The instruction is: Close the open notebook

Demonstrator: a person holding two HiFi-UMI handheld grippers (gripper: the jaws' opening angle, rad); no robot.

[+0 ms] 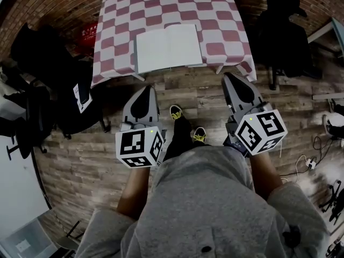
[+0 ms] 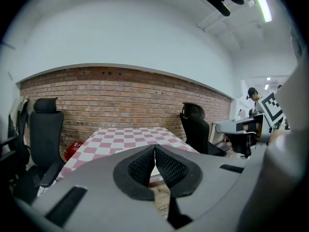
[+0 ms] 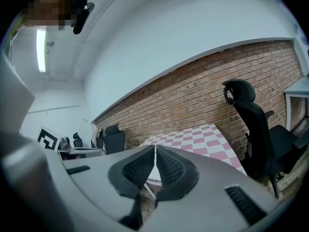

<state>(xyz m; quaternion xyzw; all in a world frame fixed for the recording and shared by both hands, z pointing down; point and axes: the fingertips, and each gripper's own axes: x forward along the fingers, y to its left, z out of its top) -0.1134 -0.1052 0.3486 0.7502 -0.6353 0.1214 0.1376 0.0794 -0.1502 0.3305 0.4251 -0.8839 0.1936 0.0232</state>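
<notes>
An open notebook (image 1: 169,47) with blank white pages lies flat near the front edge of a table covered in a pink-and-white checked cloth (image 1: 215,15). My left gripper (image 1: 147,87) hangs over the wooden floor short of the table's front edge, below the notebook's left page, its jaws shut with nothing in them. My right gripper (image 1: 228,77) is just short of the table's front right corner, also shut and empty. In the left gripper view the jaws (image 2: 154,148) meet at the tips with the checked table (image 2: 125,138) behind. The right gripper view shows closed jaws (image 3: 155,148) likewise.
Black office chairs stand left (image 1: 37,52) and right (image 1: 282,31) of the table. A red box (image 1: 88,34) sits on the floor by the brick wall. Cables and small gear (image 1: 333,125) lie at the right. The person's feet (image 1: 185,125) stand on the plank floor.
</notes>
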